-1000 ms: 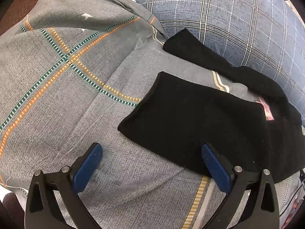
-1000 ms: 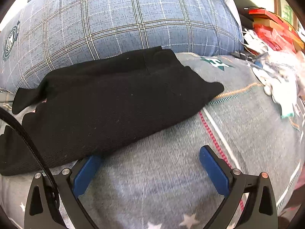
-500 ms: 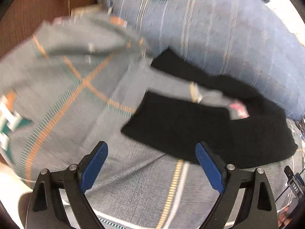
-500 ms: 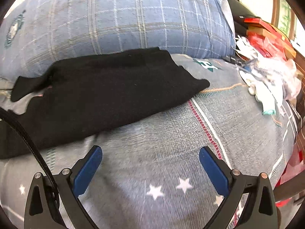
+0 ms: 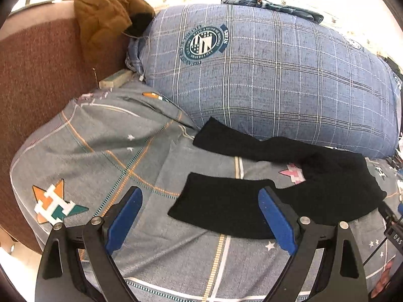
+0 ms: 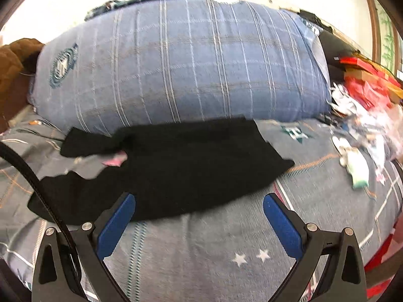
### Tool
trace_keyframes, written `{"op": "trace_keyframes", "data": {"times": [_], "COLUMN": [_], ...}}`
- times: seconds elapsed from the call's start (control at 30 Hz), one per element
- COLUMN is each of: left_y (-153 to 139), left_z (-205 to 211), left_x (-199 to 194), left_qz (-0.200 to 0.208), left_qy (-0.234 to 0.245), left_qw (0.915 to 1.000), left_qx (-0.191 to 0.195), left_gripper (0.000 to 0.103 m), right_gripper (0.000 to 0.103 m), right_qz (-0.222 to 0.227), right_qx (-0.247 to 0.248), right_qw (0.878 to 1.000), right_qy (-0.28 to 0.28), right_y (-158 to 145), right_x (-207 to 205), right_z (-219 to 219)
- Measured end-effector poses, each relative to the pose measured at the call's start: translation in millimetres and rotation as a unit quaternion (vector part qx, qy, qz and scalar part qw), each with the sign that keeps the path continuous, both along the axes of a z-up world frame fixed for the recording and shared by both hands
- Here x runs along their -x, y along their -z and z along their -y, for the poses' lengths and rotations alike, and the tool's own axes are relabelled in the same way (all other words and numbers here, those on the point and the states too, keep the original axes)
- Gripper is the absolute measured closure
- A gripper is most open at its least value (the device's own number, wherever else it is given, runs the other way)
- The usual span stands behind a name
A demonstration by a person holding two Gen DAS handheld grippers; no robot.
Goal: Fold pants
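Both jaws spread, empty: my left gripper (image 5: 199, 216) and right gripper (image 6: 199, 216) hover before unfolded black knit pants (image 6: 176, 166), legs apart.

Bedroom in somebody's home, pretty clearly. Whole near area is bed with grey patterned sheet (image 5: 156, 246), stars and logo prints on it. Big blue plaid pillow (image 5: 277, 75) lies across far side. Brown upholstered headboard (image 5: 37, 75) at left, brown jacket (image 5: 105, 17) slung over its top. Jeans (image 5: 272, 5) dumped on top of pillow. Far right is lived-in clutter: red boxes (image 6: 365, 75), plus loose white stuff (image 6: 352, 156) lying on sheet.
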State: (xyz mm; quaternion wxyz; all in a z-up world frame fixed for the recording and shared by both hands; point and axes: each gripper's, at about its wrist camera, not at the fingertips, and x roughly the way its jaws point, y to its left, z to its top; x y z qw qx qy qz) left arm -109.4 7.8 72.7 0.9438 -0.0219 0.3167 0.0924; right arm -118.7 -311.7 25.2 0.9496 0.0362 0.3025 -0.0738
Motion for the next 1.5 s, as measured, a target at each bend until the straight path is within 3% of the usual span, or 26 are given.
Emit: {"op": "trace_keyframes", "data": {"times": [0.2,0.33,0.6,0.7,0.8,0.9,1.07,1.27,1.4,1.43,1.47,1.5], "left_y": [-8.8,-17.9,6.9,29.7,52.4,68.6,93.3,124.1,133.6,134.5,135.3,137.2], "left_z": [-17.9,-25.5,-35.5,-42.2,-51.1,-55.9,-62.9,-62.7,-51.2,-48.8,-45.7,-41.5], "left_x": [-26.2,-62.7,-197.6,-249.0,-291.8,-320.6,-353.3,-379.5,-384.3,-386.2,-385.8,-386.1], "left_qz": [-0.013,-0.022,-0.094,-0.123,-0.137,-0.146,-0.165,-0.194,-0.202,-0.201,-0.200,-0.207], "left_qy": [0.035,0.069,0.100,0.107,0.100,0.094,0.091,0.109,0.132,0.138,0.141,0.138], "left_qw": [0.9983,0.9964,0.9883,0.9820,0.9778,0.9763,0.9735,0.9622,0.9582,0.9577,0.9580,0.9592], "left_qx": [0.044,0.044,0.066,0.095,0.122,0.129,0.129,0.157,0.154,0.153,0.149,0.133], "left_gripper": [0.010,0.010,0.010,0.010,0.017,0.018,0.018,0.018,0.018,0.026,0.048,0.063], "right_gripper": [0.000,0.000,0.002,0.003,0.007,0.011,0.012,0.011,0.011,0.011,0.011,0.011], "right_qz": [0.002,-0.005,-0.048,-0.077,-0.115,-0.144,-0.179,-0.216,-0.234,-0.237,-0.242,-0.247], "right_qx": [0.043,0.061,0.062,0.043,0.007,-0.022,-0.060,-0.139,-0.156,-0.156,-0.158,-0.158], "right_qw": [0.997,0.994,0.982,0.978,0.972,0.966,0.953,0.923,0.910,0.906,0.903,0.900], "right_qy": [-0.058,-0.091,-0.172,-0.191,-0.206,-0.215,-0.239,-0.286,-0.305,-0.312,-0.319,-0.323], "right_y": [-8.0,-18.0,-24.5,-18.9,-7.2,6.0,24.3,46.9,60.5,64.1,67.4,70.7], "right_x": [-23.2,-46.6,-136.9,-184.8,-233.4,-273.7,-320.0,-350.7,-365.7,-368.4,-371.0,-374.0], "right_z": [-9.1,-3.7,14.0,22.2,29.4,33.2,28.3,6.6,-20.9,-30.5,-39.6,-46.6]}}
